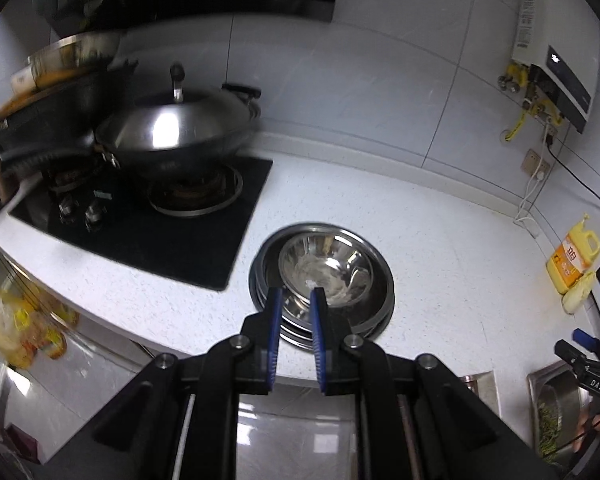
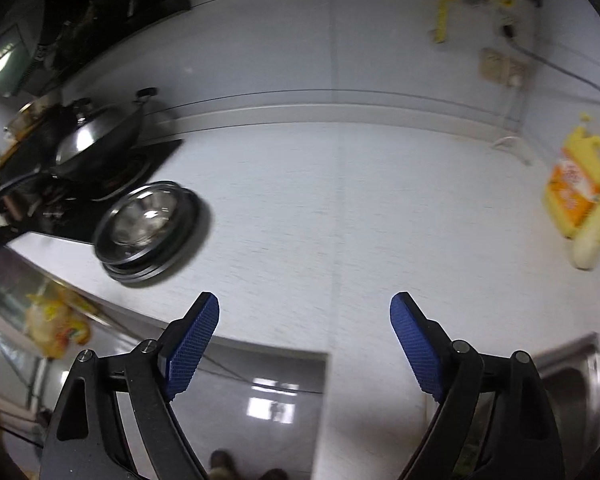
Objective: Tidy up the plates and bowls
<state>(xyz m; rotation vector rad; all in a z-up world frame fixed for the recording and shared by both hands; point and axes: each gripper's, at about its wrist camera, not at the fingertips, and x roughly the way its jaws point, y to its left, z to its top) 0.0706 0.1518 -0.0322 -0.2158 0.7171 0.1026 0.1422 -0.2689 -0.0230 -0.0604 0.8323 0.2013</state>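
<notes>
Bowls [image 1: 324, 276] sit stacked on the white counter [image 1: 440, 240] beside the hob [image 1: 140, 220]; left tool [image 1: 296, 292] nearly closed and empty, right tool [image 2: 304, 308] spread.

Left gripper [image 1: 296, 294], black frame with blue ribbed pads: jaws nearly closed, a narrow gap between the pads, nothing gripped; tilted downward.
Right gripper [image 2: 304, 306], same black frame and blue pads: jaws spread wide, nothing between them; tilted downward.
Contact: neither gripper touches anything.
</notes>
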